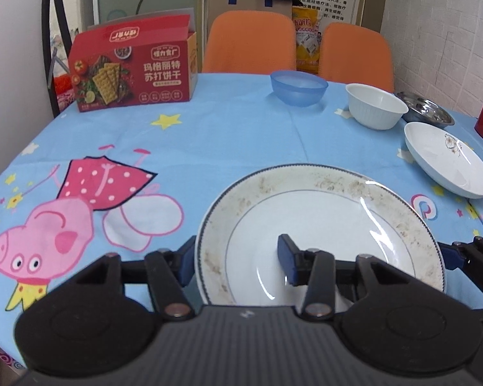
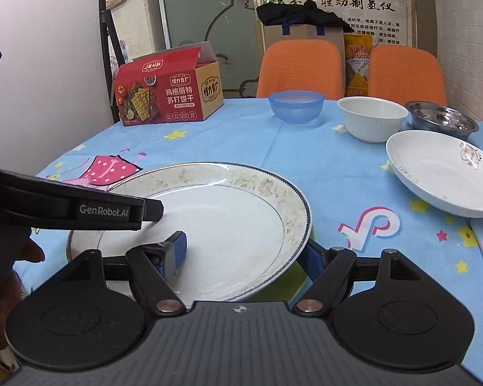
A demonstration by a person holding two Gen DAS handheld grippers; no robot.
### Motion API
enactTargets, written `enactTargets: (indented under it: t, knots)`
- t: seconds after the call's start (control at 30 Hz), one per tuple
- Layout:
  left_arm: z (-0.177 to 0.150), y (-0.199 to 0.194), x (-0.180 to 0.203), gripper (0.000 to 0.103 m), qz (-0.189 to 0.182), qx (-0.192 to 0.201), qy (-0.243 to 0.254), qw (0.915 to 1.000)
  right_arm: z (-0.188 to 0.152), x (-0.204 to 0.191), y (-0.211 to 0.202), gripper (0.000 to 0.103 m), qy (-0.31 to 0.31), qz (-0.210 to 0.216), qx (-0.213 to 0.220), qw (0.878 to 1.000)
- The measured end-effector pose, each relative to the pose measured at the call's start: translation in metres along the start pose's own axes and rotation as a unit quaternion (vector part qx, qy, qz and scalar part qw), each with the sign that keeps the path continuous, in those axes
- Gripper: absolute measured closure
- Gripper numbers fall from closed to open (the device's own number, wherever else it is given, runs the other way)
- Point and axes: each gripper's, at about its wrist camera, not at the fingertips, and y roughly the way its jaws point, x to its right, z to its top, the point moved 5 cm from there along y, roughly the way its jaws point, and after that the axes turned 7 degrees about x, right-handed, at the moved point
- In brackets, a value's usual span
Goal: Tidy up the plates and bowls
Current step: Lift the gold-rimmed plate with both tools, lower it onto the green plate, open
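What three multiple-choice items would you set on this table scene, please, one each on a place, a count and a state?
1. Which dish stands nearest the red biscuit box?
A. blue bowl
B. steel bowl
C. flowered dish

2. How many orange chairs stand behind the table?
A. one
B. two
C. four

3. How do the left tongs stand?
A. shut on a cup
B. shut on the box
C. open, astride the large plate rim

Answers:
1 A: the blue bowl sits just right of the box, and the other dishes lie further right.
2 B: two orange backrests show side by side.
3 C: one finger is outside the rim and one over the plate, set wide apart.
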Motion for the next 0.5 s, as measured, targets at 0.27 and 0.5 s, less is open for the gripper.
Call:
enactTargets:
  t: [0.27,0.5]
  knots:
    - [0.009,-0.01,-0.01,0.036,-0.015,0.027,-0.03,0.9991,0.004,0.005,-0.011,0.0,0.006,-0.018,0.032,0.999]
    - [0.027,-0.01,-0.006,0.032,-0.027,0.026,-0.037,0.9986,0.019,0.026,-0.033,0.0,0.006,-0.043,0.077,0.996]
